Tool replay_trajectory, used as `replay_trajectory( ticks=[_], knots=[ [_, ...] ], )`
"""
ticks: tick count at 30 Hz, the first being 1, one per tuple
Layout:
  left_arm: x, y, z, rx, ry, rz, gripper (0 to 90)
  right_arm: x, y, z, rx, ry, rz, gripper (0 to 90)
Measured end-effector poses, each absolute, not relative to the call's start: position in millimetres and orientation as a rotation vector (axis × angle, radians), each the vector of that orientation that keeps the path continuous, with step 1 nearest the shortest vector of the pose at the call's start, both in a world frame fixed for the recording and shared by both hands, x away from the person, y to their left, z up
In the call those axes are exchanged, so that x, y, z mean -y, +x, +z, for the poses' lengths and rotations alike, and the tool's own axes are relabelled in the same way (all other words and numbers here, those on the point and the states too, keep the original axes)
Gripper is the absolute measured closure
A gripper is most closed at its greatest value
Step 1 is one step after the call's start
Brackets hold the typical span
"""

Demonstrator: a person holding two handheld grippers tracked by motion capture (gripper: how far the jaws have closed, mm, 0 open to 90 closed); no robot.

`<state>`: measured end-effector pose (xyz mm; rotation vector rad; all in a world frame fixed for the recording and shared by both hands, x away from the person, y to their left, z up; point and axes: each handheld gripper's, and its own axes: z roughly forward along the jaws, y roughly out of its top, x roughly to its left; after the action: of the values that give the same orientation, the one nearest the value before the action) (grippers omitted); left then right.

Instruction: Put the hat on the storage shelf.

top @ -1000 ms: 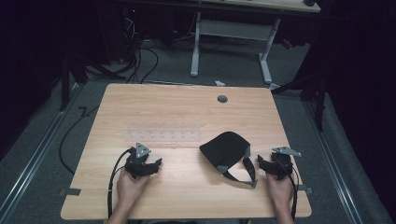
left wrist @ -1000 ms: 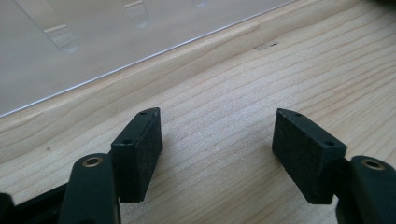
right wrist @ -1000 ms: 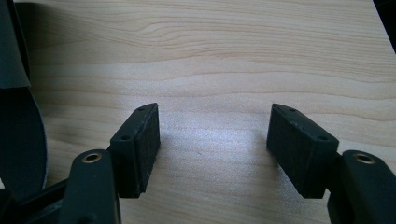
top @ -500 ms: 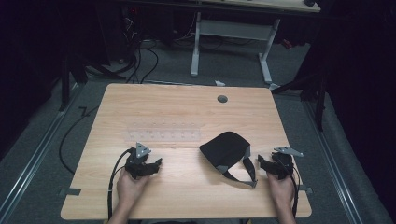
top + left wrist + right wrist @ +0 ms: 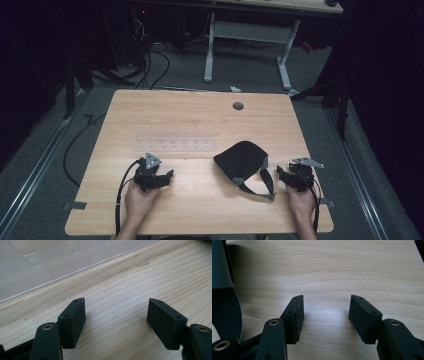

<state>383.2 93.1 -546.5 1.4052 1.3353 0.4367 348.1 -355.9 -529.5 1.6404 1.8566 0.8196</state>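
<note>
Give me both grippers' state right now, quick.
Left gripper: open, holding nothing.
Right gripper: open, nothing between its jaws, which have just been closing.

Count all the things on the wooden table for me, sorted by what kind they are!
Black cap with straps: 1
Clear plastic sheet: 1
Hand-held gripper: 2, the left hand-held gripper and the right hand-held gripper
Total: 4
</note>
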Motion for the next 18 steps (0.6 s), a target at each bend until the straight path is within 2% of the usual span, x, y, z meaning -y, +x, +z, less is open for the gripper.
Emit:
replay_trajectory(
  ticks=[12, 18],
  knots=[
    [-93, 383, -547, -1.333, 1.409, 0.438, 31.4, 356, 341, -522, -1.847, 1.633, 0.926, 48.9],
    [-93, 383, -547, -1.333, 1.409, 0.438, 31.4, 350, 330, -507, -1.878, 1.571, 1.026, 46.2]
  ],
)
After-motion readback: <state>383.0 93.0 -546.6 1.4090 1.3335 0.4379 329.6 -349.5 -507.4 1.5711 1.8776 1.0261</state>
